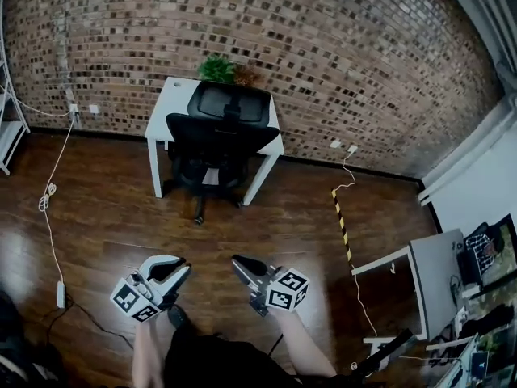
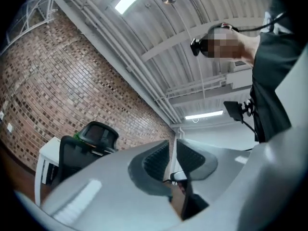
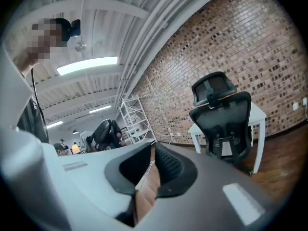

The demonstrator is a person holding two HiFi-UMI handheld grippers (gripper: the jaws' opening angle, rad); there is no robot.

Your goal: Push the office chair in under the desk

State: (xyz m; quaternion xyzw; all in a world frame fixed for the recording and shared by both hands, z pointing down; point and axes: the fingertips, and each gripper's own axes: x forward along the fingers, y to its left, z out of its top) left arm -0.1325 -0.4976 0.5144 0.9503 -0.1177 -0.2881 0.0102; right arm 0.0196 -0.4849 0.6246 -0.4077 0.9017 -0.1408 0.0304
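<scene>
Office chair (image 1: 220, 136) is standing against the white desk (image 1: 171, 95) at twelve o'clock. At six o'clock, left claw (image 1: 183, 271) is gaping narrowly, empty; right claw (image 1: 237, 260) is staying closed, empty.

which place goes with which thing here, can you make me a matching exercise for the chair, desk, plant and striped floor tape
1 black mesh office chair
2 white rectangular desk
3 green leafy plant
4 yellow-and-black striped floor tape

a on the wooden floor, right of the desk
b at the desk's far edge
c against the brick wall
d at the desk's near side

Pairs: 1-d, 2-c, 3-b, 4-a
</scene>
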